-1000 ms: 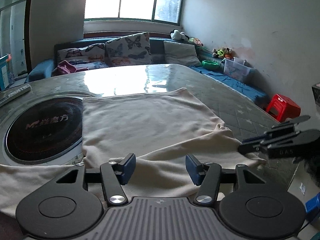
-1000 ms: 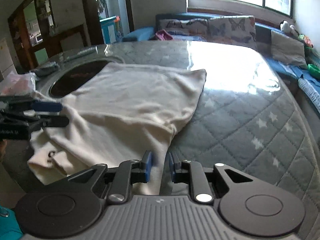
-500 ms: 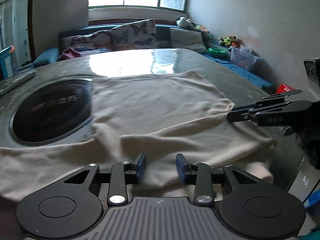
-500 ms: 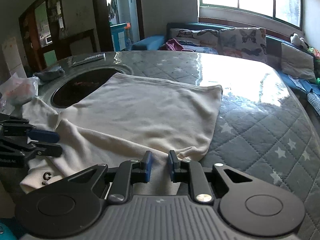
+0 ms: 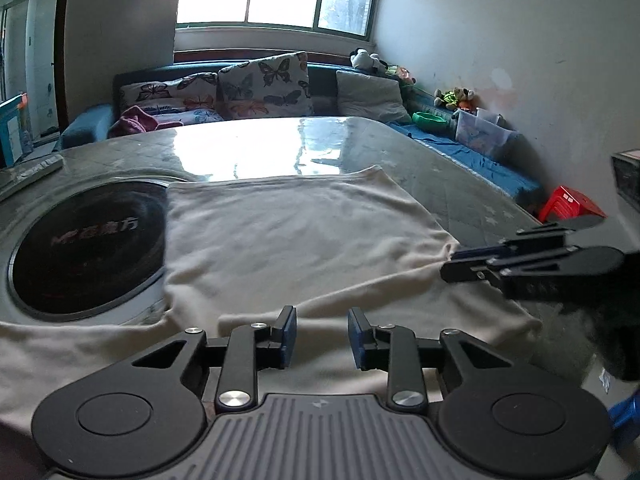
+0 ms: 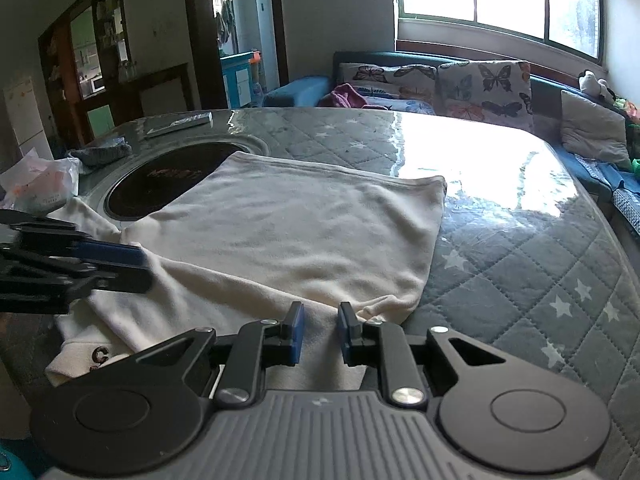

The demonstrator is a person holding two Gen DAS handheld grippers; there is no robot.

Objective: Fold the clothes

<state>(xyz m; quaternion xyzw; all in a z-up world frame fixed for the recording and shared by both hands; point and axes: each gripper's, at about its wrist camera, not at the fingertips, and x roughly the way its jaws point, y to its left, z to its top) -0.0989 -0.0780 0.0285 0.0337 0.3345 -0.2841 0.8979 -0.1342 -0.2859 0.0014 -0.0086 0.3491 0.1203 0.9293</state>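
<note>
Left gripper & right gripper: identical matte-black bodies w/ ribbed grey centre plate. Two round black discs per side, each w/ inset circle. Silver screws at link pivots. Blue pads on finger tips; triangular cut-outs in outer links.

cream garment, grey star-quilted tablecloth
</note>
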